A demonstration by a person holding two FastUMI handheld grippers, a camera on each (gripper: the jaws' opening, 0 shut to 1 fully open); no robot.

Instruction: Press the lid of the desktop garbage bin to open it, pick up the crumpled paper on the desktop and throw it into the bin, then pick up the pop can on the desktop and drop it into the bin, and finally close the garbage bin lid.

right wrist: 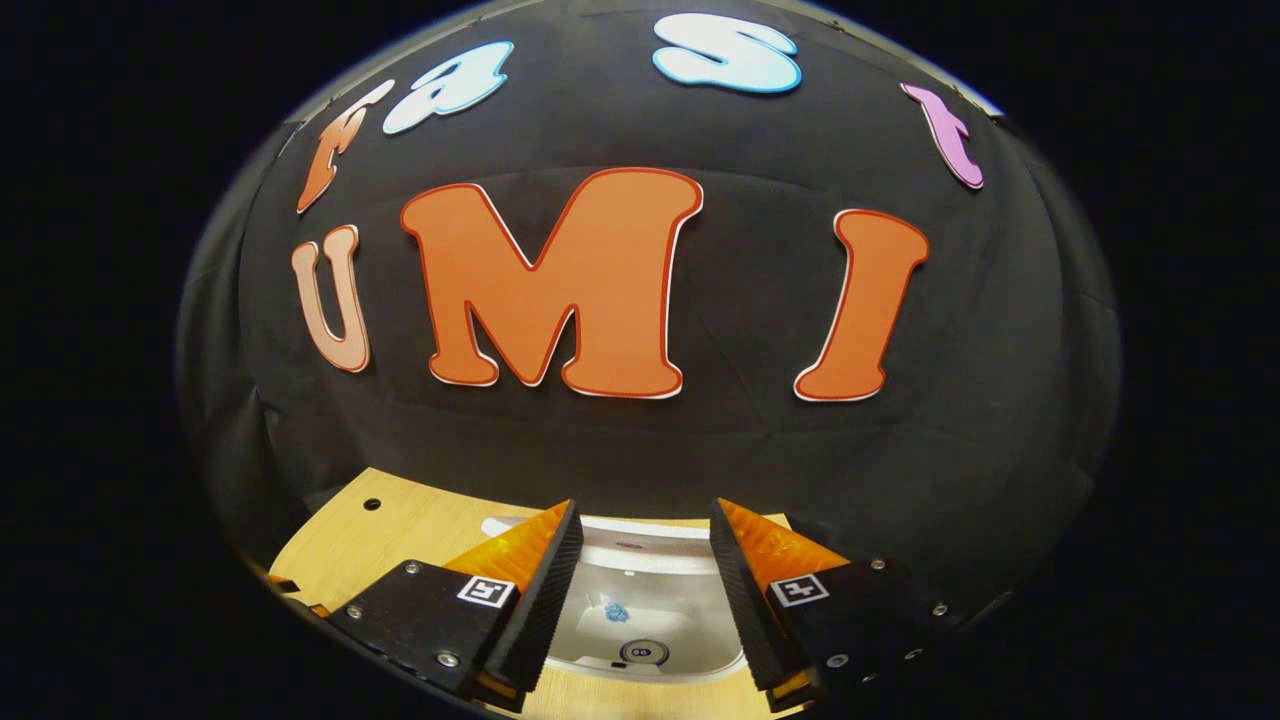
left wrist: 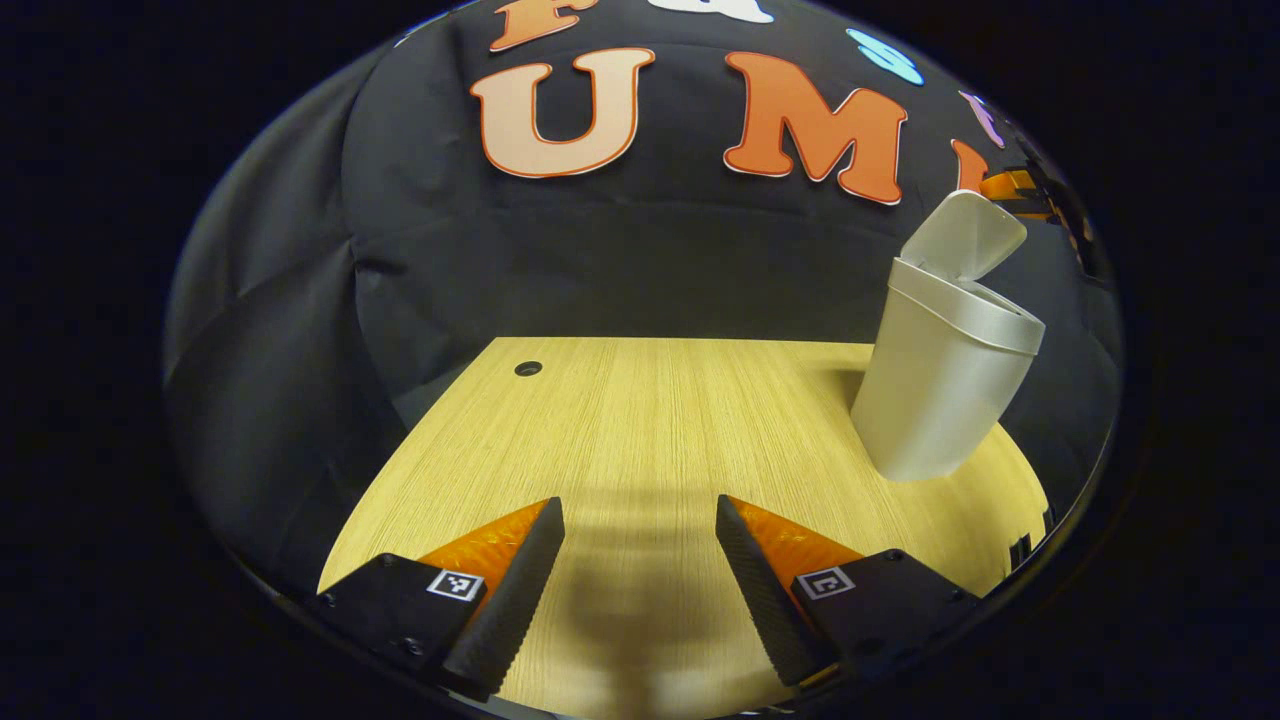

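Currently the bin (left wrist: pixel 945 370) lid (left wrist: pixel 965 235) stands open; can (right wrist: pixel 645 652) and paper (right wrist: pixel 616 611) lie inside. Both tools, left (left wrist: pixel 640 585) and right (right wrist: pixel 645 590), gape empty. Risk: off-centre pressing could topple the bin on the bench (left wrist: pixel 640 420).

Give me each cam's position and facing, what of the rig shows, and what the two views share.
Left gripper view: rides the left gripper, low over the wooden table, facing the booth wall; the bin with its lid up stands to its right; own jaws open and empty.
Right gripper view: rides the right gripper, above the open bin, tilted down into it; a can top and a small blue scrap lie inside; own jaws open.
Shared: bin, table, wall.
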